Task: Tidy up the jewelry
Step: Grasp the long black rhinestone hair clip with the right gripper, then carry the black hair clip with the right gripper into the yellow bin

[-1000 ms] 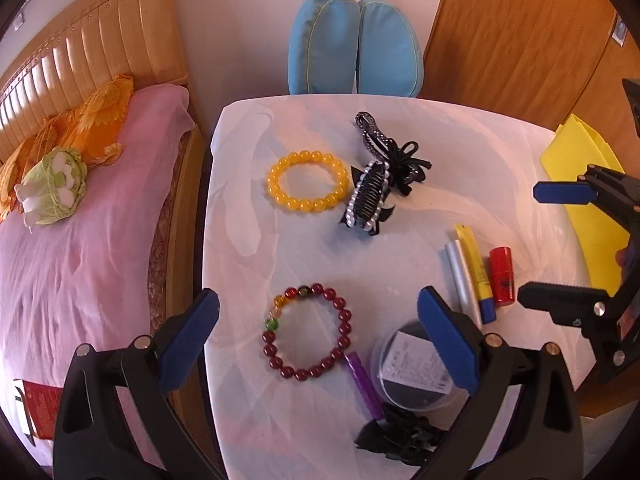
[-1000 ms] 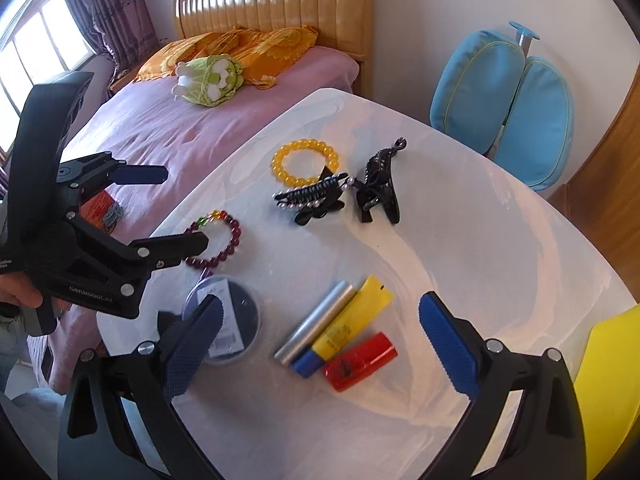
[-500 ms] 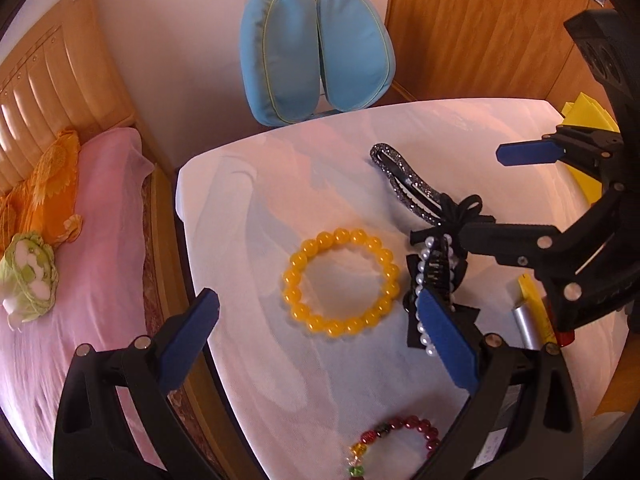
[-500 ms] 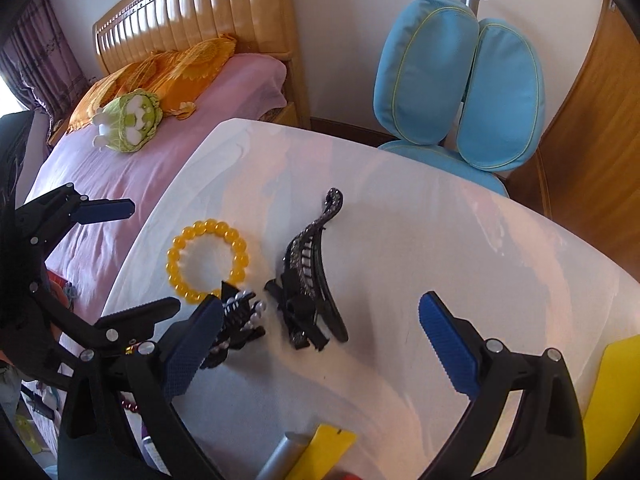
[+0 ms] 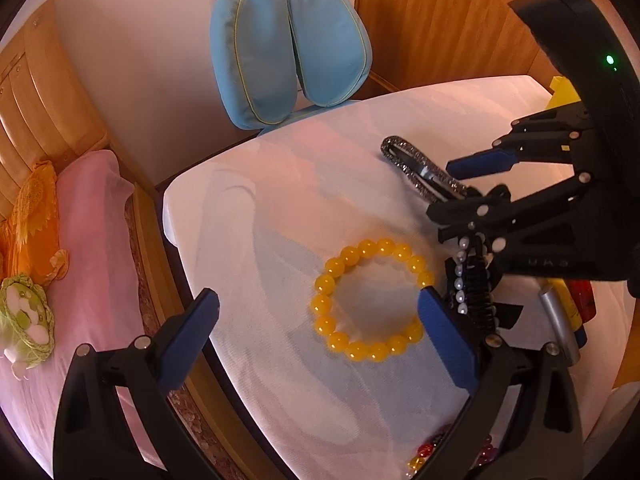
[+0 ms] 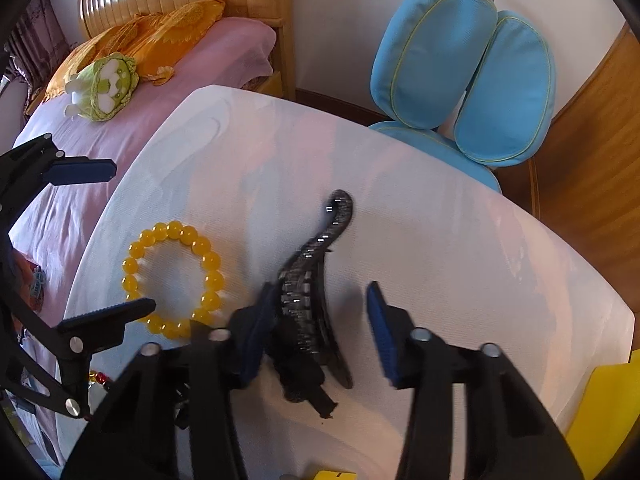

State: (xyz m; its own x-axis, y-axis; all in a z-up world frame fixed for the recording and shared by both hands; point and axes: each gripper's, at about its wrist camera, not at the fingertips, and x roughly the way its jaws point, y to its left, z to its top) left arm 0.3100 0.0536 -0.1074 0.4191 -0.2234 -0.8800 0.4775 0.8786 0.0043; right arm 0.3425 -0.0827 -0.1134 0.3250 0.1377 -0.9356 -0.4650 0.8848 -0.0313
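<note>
Left gripper (image 5: 316, 336): held wide, empty, now brought over the yellow bead bracelet (image 5: 370, 300). Right gripper (image 6: 320, 332): wide a second ago, jaws now closing around the rhinestone hair clip (image 6: 312, 280) on the white table (image 6: 460, 240); pickup judged imminent.

Hiding lower part of pearl hair clip (image 5: 464, 280) behind right gripper (image 5: 460, 188) | cutting red bead bracelet (image 5: 428, 450) off at bottom edge | blurring right gripper's closing fingers (image 6: 256, 328) around sparkly hair clip (image 6: 308, 280), contact unclear
</note>
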